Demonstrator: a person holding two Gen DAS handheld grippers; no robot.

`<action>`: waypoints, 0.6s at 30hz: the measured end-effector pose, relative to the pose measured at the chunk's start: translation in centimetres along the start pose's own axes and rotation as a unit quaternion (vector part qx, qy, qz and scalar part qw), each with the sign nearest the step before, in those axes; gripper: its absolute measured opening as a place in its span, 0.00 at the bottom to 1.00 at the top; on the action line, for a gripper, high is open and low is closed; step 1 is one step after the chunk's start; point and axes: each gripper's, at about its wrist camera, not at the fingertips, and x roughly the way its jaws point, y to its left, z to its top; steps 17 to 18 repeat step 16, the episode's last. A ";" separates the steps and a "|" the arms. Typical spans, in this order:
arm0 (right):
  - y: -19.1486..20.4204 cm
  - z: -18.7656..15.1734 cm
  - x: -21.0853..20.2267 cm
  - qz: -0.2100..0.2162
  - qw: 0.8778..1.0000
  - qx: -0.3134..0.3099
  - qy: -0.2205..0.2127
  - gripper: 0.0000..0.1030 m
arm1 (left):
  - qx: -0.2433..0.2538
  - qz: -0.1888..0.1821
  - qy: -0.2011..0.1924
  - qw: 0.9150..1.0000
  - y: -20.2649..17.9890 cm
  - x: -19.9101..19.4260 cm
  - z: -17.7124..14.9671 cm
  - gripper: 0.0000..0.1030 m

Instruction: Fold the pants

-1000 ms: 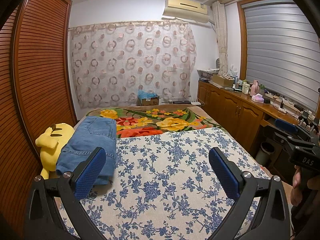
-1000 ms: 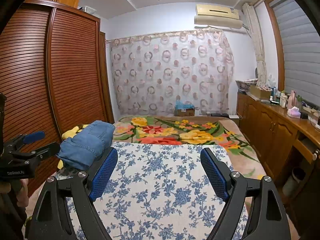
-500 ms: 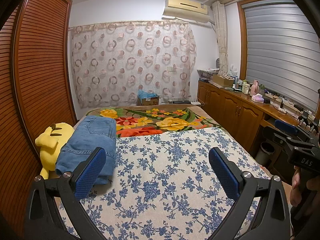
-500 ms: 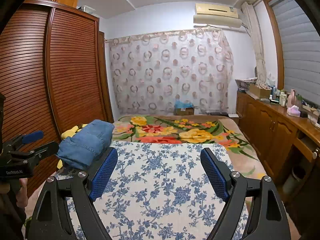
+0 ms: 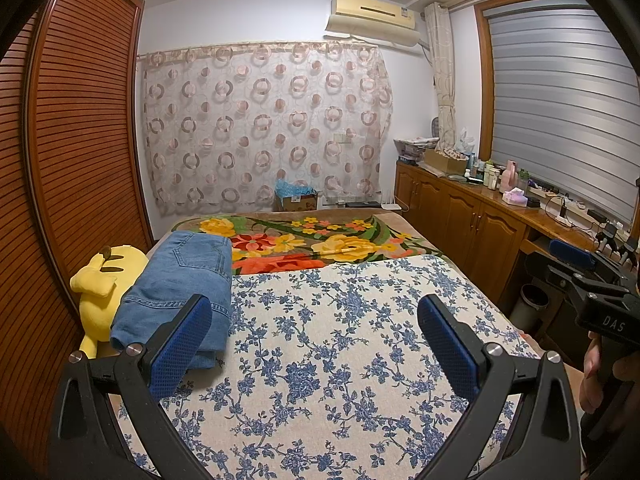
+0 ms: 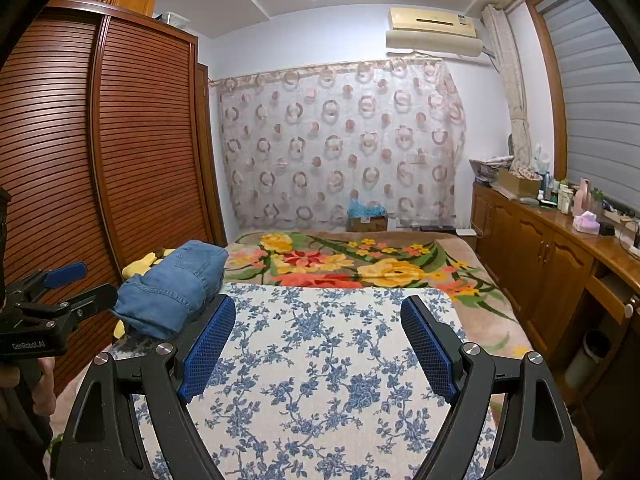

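Blue denim pants (image 5: 184,280) lie folded in a stack at the left edge of the bed, resting partly on a yellow plush toy (image 5: 104,284). They also show in the right wrist view (image 6: 172,284). My left gripper (image 5: 316,340) is open and empty above the blue-flowered sheet (image 5: 340,340), its left pad just in front of the pants. My right gripper (image 6: 318,344) is open and empty over the same sheet (image 6: 320,360). Each gripper also shows at the edge of the other's view.
A flowered blanket (image 5: 312,244) covers the far half of the bed. A slatted wooden wardrobe (image 5: 72,160) stands at the left. A wooden cabinet (image 5: 472,224) with bottles on top runs along the right wall, with a bin (image 5: 530,306) beside it.
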 end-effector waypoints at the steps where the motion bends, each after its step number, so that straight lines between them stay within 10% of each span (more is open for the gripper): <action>1: 0.0 0.0 0.0 0.000 1.000 0.000 0.000 0.84 | 0.000 0.000 0.000 1.000 0.1 -0.1 0.0 1.00; 18: 0.0 -0.1 -0.2 -0.001 1.000 0.001 0.000 0.84 | 0.000 0.000 -0.001 1.000 0.1 -0.1 0.0 1.00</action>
